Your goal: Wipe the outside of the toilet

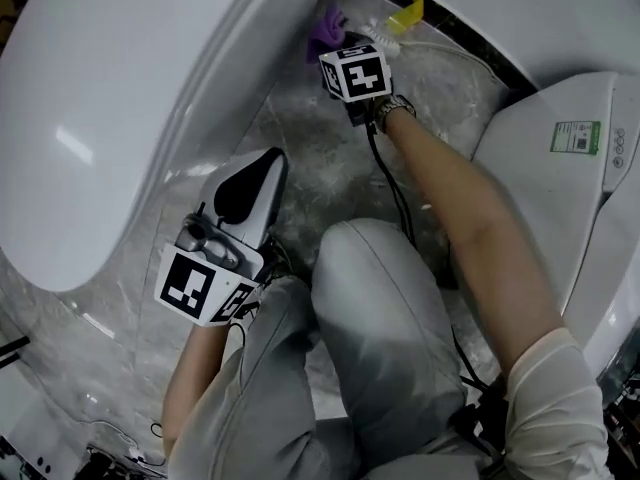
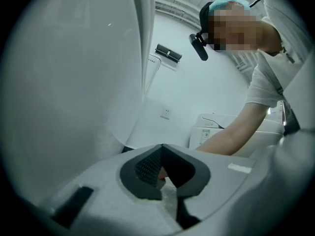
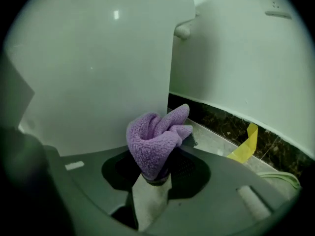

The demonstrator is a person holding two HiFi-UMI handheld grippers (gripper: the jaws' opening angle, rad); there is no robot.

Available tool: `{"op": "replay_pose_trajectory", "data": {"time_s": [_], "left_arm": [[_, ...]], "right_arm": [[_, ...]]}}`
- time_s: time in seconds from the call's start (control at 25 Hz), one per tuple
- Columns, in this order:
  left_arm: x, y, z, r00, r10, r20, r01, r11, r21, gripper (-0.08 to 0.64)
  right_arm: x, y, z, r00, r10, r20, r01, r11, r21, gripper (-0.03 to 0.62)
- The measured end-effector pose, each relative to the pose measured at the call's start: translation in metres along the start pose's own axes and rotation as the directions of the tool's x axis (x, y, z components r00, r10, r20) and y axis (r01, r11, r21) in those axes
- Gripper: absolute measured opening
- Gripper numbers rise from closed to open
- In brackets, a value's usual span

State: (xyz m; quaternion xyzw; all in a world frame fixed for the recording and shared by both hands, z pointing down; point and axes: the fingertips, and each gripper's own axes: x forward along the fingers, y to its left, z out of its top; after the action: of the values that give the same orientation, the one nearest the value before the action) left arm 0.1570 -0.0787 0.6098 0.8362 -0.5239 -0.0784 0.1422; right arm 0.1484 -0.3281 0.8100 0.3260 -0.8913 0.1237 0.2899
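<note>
My right gripper [image 3: 156, 175] was reaching low, down to the back of the toilet [image 3: 98, 73], and its fingers were clenched on a bunched purple cloth [image 3: 155, 139]. The cloth stuck up out of the fingers in soft folds. It sat right by the rear edge of the toilet's white side, close to where the shell met the floor, though I could not tell whether the fabric actually touched the porcelain. Beyond it ran a dark marbled strip along the foot of the white wall, and a scrap of yellow tape [image 3: 246, 144] hung over that strip off to the right.

My left gripper [image 2: 162, 173] was held well back from the cloth, beside my left knee [image 1: 390, 308]. Its fingers were pressed together with nothing between them. It hovered near the broad curved flank of the toilet, pointing along it, and did not touch it in the head view.

I was crouched on the grey marbled floor [image 1: 320, 138] with my right arm stretched forward. A second white toilet [image 1: 560, 158] with a green label on its lid stood at my right, well apart from the cloth.
</note>
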Motion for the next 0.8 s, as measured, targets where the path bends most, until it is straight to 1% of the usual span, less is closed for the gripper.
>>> {"op": "replay_pose_trajectory", "data": {"time_s": [0.12, 0.24, 0.4, 0.6, 0.68, 0.8], "left_arm": [[-0.005, 0.002, -0.005, 0.999, -0.025, -0.023, 0.025, 1.0, -0.002, 0.005], [-0.015, 0.01, -0.011, 0.999, -0.005, -0.038, 0.005, 1.0, -0.009, 0.006], [-0.029, 0.014, -0.015, 0.998, 0.032, -0.047, -0.033, 0.999, -0.017, 0.006], [-0.045, 0.009, -0.015, 0.996, 0.081, -0.028, -0.082, 0.996, -0.032, 0.006], [-0.053, 0.009, -0.014, 0.993, 0.114, -0.009, -0.114, 0.993, -0.042, 0.006], [-0.064, 0.003, -0.009, 0.985, 0.171, 0.028, -0.17, 0.984, -0.046, 0.006]], "right_arm": [[0.017, -0.006, 0.001, 0.999, -0.033, -0.014, 0.033, 0.999, 0.036, 0.137], [0.027, 0.002, 0.003, 1.0, -0.021, -0.014, 0.022, 1.0, 0.022, 0.137], [0.026, 0.018, -0.001, 1.0, -0.014, 0.003, 0.014, 1.0, 0.017, 0.135], [0.011, 0.055, -0.013, 0.998, 0.06, 0.005, -0.06, 0.998, -0.028, 0.135], [0.003, 0.075, -0.018, 0.994, 0.108, -0.002, -0.108, 0.993, -0.051, 0.135], [-0.012, 0.11, -0.027, 0.981, 0.193, -0.021, -0.194, 0.976, -0.103, 0.135]]}}
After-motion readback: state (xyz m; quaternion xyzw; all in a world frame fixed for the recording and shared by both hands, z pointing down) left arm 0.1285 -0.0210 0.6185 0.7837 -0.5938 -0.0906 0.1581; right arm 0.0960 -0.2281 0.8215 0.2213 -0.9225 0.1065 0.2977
